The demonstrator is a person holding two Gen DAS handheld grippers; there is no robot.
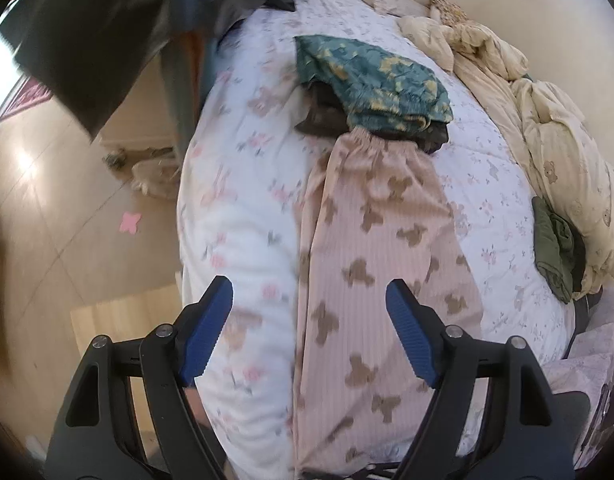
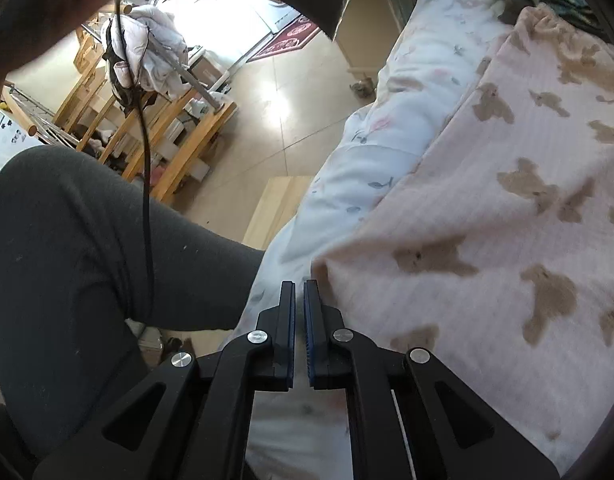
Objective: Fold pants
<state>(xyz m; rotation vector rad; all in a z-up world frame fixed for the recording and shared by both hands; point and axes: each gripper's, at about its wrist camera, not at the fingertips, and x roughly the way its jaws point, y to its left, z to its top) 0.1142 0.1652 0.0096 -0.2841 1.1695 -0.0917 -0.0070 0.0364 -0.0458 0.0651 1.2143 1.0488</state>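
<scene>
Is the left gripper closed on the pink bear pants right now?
No, the left gripper is wide open, its blue pads spread apart above the pink bear pants with no fabric pinched between them.

The left gripper (image 1: 310, 294) has its two blue-padded fingers (image 1: 211, 328) spread wide apart, nothing between them. The right gripper (image 2: 299, 292) has its fingers (image 2: 314, 328) drawn nearly together, a thin gap left between the pads. The person's leg (image 2: 87, 248) in dark grey shows beside the right gripper.

Floral-sheeted bed (image 1: 235, 184) carries pink bear-print pants (image 1: 371, 248), teal folded garment (image 1: 371, 80), cream duvet (image 1: 547, 128).
</scene>
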